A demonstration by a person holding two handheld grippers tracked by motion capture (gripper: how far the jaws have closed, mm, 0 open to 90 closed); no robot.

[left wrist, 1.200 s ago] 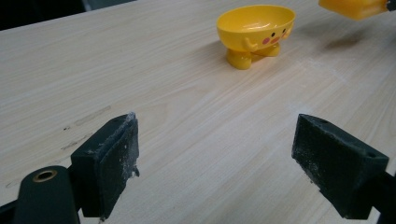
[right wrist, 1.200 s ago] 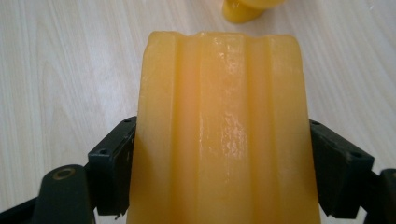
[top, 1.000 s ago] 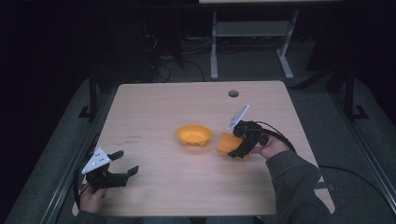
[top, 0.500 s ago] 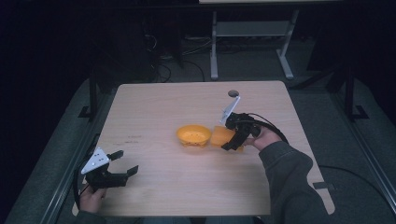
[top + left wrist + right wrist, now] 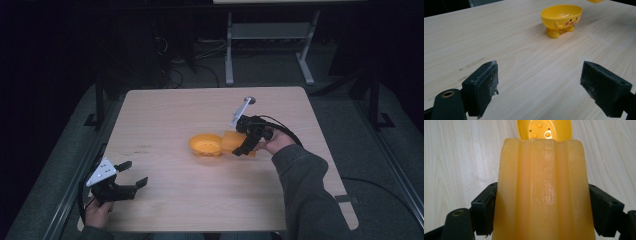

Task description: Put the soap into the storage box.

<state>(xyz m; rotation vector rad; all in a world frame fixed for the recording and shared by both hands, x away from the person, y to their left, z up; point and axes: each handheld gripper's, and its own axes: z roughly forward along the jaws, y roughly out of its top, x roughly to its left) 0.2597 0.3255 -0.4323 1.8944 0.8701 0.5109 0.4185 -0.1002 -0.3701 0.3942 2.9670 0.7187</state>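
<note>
A: Where's the orange block (image 5: 544,192) rn?

B: Pinched in the right gripper (image 5: 245,142), one jaw on each side, ribbed face toward the gripper cam. In the high view it's held near mid-table, its end just beside the yellow bowl (image 5: 205,144); can't tell if they touch. In the right gripper view the bowl's rim and inside peek out just past the block's far end, w/ small bumps and holes on the bottom.

A: Bowl itself?

B: Upright on the table (image 5: 170,115), approx. centre. Left gripper view shows little feet, arms and a face w/ pink cheeks on its side.

A: Left gripper (image 5: 120,182)?

B: Jaws spread wide, nothing between them. It sits low at the near-left corner of the table, well apart from the bowl, aimed toward it. White dust on the pads (image 5: 482,87).

A: Other obs?

B: Person's sleeve (image 5: 305,195) comes in at bottom right. Cable trails off the right gripper. Dark marks on the wood left of the bowl.
</note>
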